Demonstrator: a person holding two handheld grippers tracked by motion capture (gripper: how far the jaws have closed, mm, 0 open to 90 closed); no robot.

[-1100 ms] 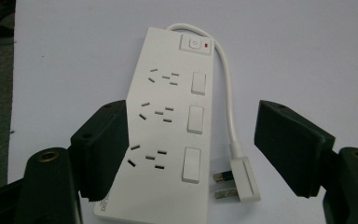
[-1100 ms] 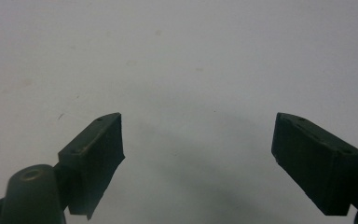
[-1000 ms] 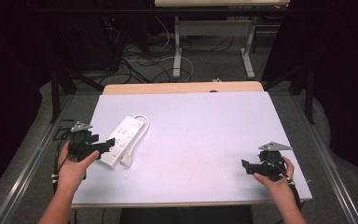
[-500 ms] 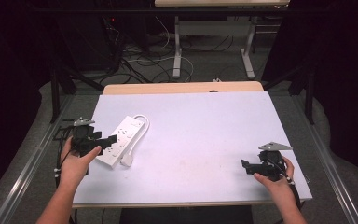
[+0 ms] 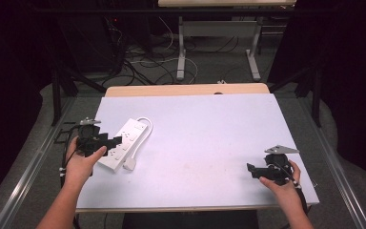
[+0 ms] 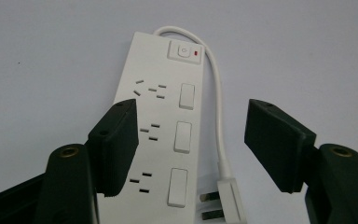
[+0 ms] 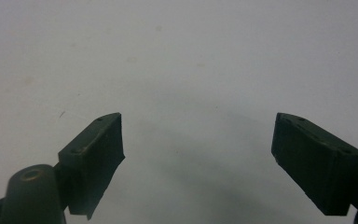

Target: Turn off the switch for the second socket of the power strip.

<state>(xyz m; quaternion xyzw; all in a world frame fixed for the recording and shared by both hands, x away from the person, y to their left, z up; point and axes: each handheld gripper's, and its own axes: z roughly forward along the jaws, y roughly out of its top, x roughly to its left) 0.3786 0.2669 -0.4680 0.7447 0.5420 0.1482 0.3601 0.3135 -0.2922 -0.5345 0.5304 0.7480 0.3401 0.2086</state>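
Left gripper view looks straight down on a white power strip (image 6: 161, 126) that lies flat on the pale table (image 6: 51, 56). The strip has three rocker switches in a row, socket holes beside them, and a main button with a small red mark at its 12 o'clock end. Its short white cord (image 6: 218, 116) leaves that end, curves around and runs down the side to a flat plug (image 6: 226, 198) that rests just beside the strip at 6 o'clock. The left gripper (image 6: 186, 140) hangs above the strip with its jaws spread wide, one over the strip's socket side and one beyond the cord; nothing is between them.

In the high view the power strip (image 5: 124, 143) sits at about 9 o'clock on the table, laid diagonally, and the left gripper (image 5: 106, 141), held in the left hand (image 5: 78, 160), is at its near end. The right gripper (image 5: 252, 168) is well apart, at about 4 o'clock near the table edge, in the right hand (image 5: 281, 183). In the right gripper view the right gripper (image 7: 198, 154) has its jaws released and wide, above bare table.

The table (image 5: 209, 129) has a light lilac-white top with a wooden strip along the far edge. Beyond it, at 12 o'clock, the dark room shows a grey floor (image 5: 219, 71) with loose cables (image 5: 143, 62) and the white legs of another desk (image 5: 219, 43).
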